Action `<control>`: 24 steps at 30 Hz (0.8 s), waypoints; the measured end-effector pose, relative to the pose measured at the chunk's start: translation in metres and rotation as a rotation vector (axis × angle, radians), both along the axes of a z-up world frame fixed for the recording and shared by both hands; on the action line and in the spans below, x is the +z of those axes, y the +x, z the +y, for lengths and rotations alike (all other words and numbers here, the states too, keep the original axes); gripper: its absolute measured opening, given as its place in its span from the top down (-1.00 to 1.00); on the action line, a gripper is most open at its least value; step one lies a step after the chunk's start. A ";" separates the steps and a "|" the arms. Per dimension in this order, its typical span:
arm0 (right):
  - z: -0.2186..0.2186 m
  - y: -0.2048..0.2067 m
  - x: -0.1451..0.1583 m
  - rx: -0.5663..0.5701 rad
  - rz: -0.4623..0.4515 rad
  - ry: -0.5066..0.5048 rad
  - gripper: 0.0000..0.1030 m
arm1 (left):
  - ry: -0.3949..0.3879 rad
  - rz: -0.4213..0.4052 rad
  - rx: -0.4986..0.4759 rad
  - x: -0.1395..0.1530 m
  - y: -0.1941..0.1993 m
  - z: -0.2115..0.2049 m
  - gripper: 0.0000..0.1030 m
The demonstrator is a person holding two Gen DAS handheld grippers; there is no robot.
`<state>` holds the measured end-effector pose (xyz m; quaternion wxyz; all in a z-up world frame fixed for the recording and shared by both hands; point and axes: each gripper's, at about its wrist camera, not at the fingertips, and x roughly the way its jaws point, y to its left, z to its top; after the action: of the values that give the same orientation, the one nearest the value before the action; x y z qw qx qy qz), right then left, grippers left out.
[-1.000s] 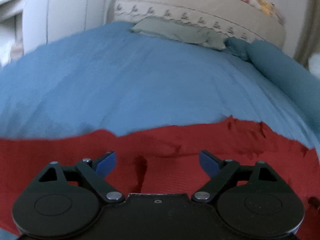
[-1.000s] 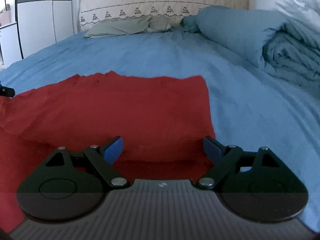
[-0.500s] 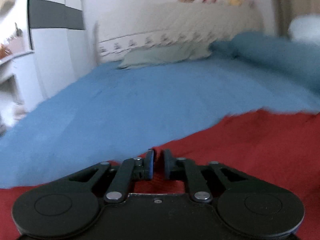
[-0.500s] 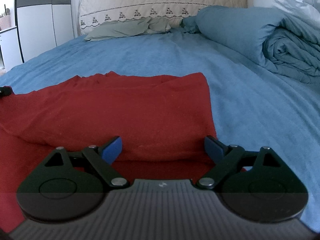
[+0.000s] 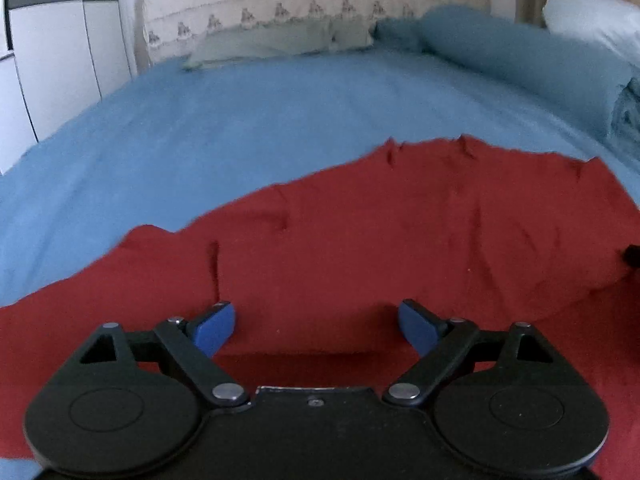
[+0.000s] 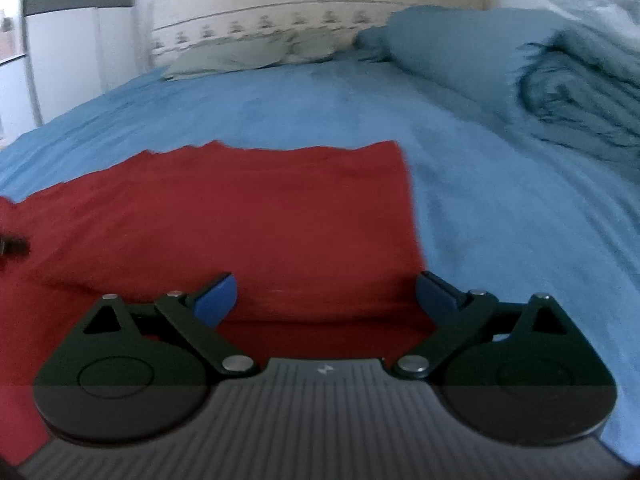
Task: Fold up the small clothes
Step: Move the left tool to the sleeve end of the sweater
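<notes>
I hold my left gripper [image 5: 316,326] level with its blue pads spread wide; my right gripper [image 6: 326,296] likewise gapes, nothing between its fingers.

I'm looking down my left gripper [image 5: 316,326]: glossy black body, two round discs with a faint ring in each, angled black link arms with triangular cut-outs, silver rivets at the pivots, one small screw at the centre, blue pads [image 5: 214,326]. My right gripper [image 6: 326,300] is built alike, though its centre plate is ribbed grey with a tiny white mark, and its pads [image 6: 216,300] are blue too.
</notes>
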<state>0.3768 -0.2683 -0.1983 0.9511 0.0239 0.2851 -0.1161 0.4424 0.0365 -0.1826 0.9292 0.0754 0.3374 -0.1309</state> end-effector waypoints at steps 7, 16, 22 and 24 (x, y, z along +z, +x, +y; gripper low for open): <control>0.009 -0.037 0.038 -0.005 -0.092 -0.009 -1.00 | -0.063 -0.066 0.068 0.061 -0.053 0.029 -0.89; 0.085 -0.112 0.130 0.258 -0.172 0.024 -1.00 | -0.166 -0.111 0.180 0.141 -0.125 0.117 -1.00; 0.139 -0.146 0.139 0.390 -0.149 0.026 -1.00 | -0.189 -0.096 0.433 0.135 -0.141 0.220 -1.00; 0.155 -0.150 0.134 0.391 -0.132 0.050 -1.00 | -0.282 -0.066 0.496 0.117 -0.140 0.261 -0.98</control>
<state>0.2264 -0.1128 -0.0639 0.9713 -0.0008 0.2244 0.0795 0.3023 0.2975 -0.0653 0.9446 -0.1351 0.2937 0.0573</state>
